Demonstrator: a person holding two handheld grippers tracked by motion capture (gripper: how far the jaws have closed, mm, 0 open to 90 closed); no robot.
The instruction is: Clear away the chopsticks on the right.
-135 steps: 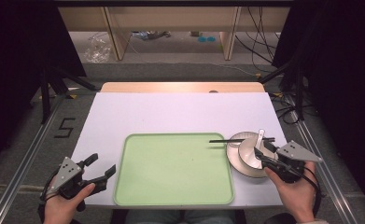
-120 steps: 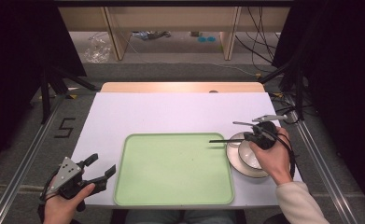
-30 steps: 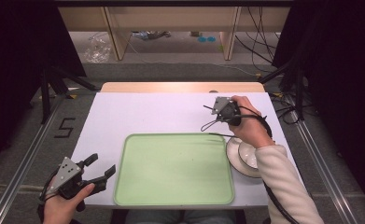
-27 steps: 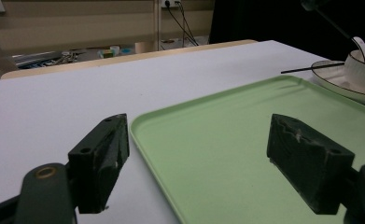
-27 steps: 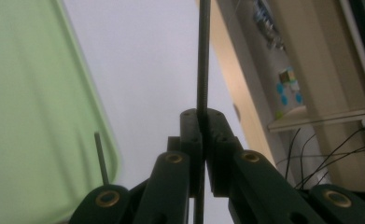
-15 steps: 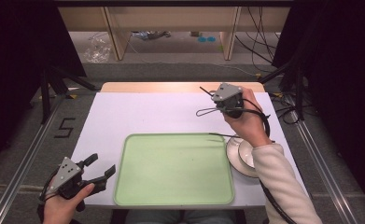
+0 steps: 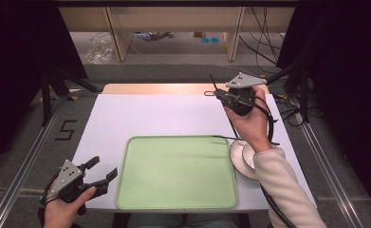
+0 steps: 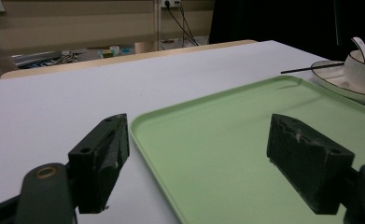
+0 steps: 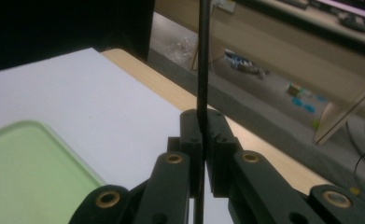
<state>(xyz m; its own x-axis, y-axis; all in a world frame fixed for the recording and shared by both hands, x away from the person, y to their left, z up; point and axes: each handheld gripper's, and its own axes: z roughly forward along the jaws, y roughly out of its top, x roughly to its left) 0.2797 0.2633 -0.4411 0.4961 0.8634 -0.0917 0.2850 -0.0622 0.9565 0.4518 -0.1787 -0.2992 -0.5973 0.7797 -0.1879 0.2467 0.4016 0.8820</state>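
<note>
One chopstick (image 9: 202, 56) is pinched between the closed fingers of the right gripper (image 7: 219, 94), raised over the counter's (image 7: 164, 116) far edge. Another chopstick (image 7: 226, 138) rests across the plate (image 7: 237, 154) and bowl (image 8: 364, 70) beside the green tray (image 7: 176, 173). Near the tray's front corner, the left gripper (image 7: 100, 173) hovers with fingers wide apart, holding nothing.

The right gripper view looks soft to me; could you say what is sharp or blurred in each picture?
Right gripper view: closed jaws and thin black chopstick blurred, floor clutter sharper. Left gripper view: near jaws soft, pale green plastic tray clear. High view: evenly lit, dark at the sides.
</note>
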